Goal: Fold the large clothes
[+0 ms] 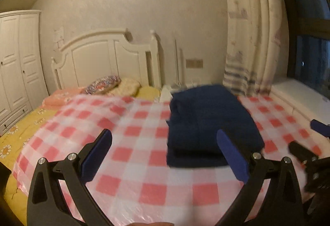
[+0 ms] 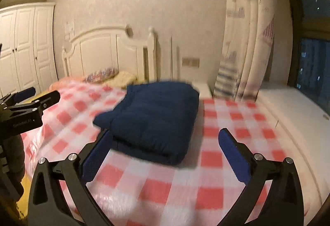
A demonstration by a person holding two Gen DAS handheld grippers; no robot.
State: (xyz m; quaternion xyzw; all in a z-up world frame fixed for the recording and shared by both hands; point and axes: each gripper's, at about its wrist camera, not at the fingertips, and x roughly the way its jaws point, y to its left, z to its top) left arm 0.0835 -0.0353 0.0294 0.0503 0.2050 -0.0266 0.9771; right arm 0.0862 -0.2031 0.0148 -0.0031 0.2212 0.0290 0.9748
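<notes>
A dark navy garment (image 1: 208, 123) lies folded in a thick rectangular stack on the red-and-white checked sheet (image 1: 134, 156) covering the bed. It also shows in the right wrist view (image 2: 156, 121). My left gripper (image 1: 165, 135) is open and empty, held above the sheet just in front and left of the stack. My right gripper (image 2: 165, 135) is open and empty, held in front of the stack and slightly right of it. The right gripper shows at the right edge of the left wrist view (image 1: 309, 143); the left gripper shows at the left edge of the right wrist view (image 2: 31, 100).
Pillows (image 1: 115, 86) lie by the white headboard (image 1: 107, 57) at the far end. A yellow flowered blanket (image 1: 20, 133) lies left of the sheet. A white wardrobe (image 1: 16, 65) stands left, curtains (image 1: 251, 40) and a window sill (image 1: 299, 98) right.
</notes>
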